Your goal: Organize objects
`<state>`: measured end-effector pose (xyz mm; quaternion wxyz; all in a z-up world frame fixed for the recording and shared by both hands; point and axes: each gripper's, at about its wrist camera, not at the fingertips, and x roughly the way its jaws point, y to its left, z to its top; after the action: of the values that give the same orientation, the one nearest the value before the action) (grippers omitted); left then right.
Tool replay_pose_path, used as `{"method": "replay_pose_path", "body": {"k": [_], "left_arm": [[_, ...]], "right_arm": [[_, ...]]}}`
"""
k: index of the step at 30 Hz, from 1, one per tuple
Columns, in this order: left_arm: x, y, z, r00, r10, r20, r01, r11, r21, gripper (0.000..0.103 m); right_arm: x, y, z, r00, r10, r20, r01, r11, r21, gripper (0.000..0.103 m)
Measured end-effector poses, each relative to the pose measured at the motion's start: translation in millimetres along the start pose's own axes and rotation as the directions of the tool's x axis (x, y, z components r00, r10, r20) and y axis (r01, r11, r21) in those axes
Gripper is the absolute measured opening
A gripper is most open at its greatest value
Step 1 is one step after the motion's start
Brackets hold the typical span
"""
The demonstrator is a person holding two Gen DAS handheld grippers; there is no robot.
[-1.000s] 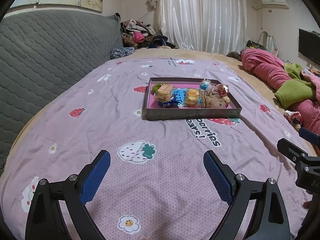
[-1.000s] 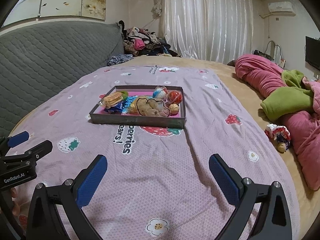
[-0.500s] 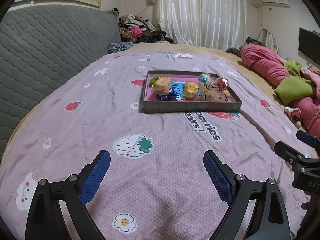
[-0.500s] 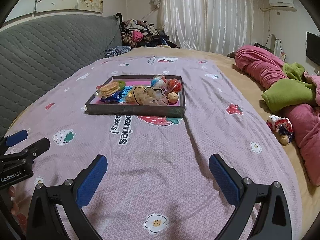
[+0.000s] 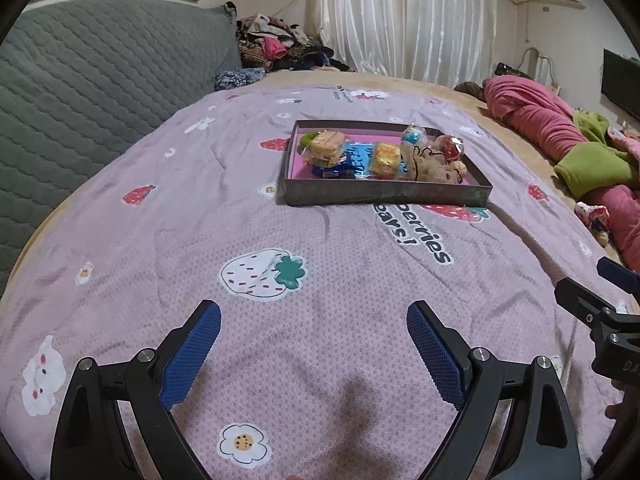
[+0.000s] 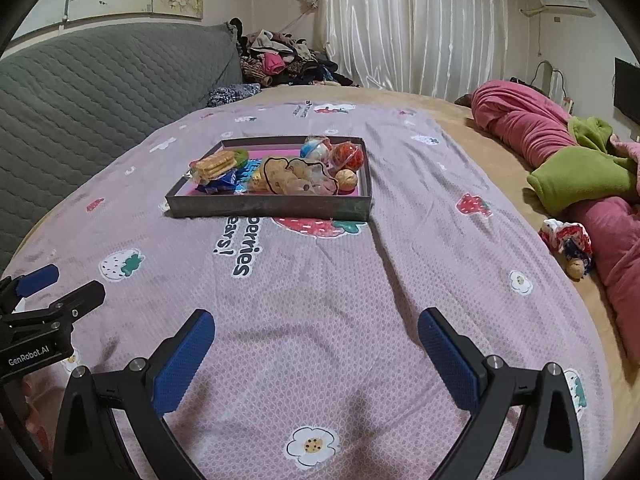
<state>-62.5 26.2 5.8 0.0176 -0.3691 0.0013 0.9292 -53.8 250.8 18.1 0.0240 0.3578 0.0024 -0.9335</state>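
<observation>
Hovering spread wide and empty over the bed (image 5: 160, 208), both hand-held grippers (image 5: 312, 344) (image 6: 316, 352) face the tray (image 6: 272, 208) of snacks (image 6: 296, 174); sorted already or awaiting sorting, can't tell.

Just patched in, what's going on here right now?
A person holds both grippers low over a pink strawberry-print bedspread. The left gripper and the right gripper are open and hold nothing. Ahead of them a shallow dark tray sits on the bed with wrapped snacks piled in it. Neither gripper touches the tray. A small wrapped item lies off to the right by the pink blanket.
</observation>
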Motion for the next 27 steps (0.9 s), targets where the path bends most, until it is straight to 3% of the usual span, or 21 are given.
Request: {"method": "replay_pose_path", "body": {"k": [14,27], "left_arm": [[15,11,-1,1.000,0.012,0.024,-0.012,1.000,-0.020,0.095],[22,9,-1,1.000,-0.012,0.026,0.012,1.000,0.000,0.094]], "right_arm": [[6,1,-5,0.999,0.005,0.036,-0.005,1.000,-0.004,0.103],[18,1,-11,1.000,-0.005,0.014,0.005,1.000,-0.009,0.103]]}}
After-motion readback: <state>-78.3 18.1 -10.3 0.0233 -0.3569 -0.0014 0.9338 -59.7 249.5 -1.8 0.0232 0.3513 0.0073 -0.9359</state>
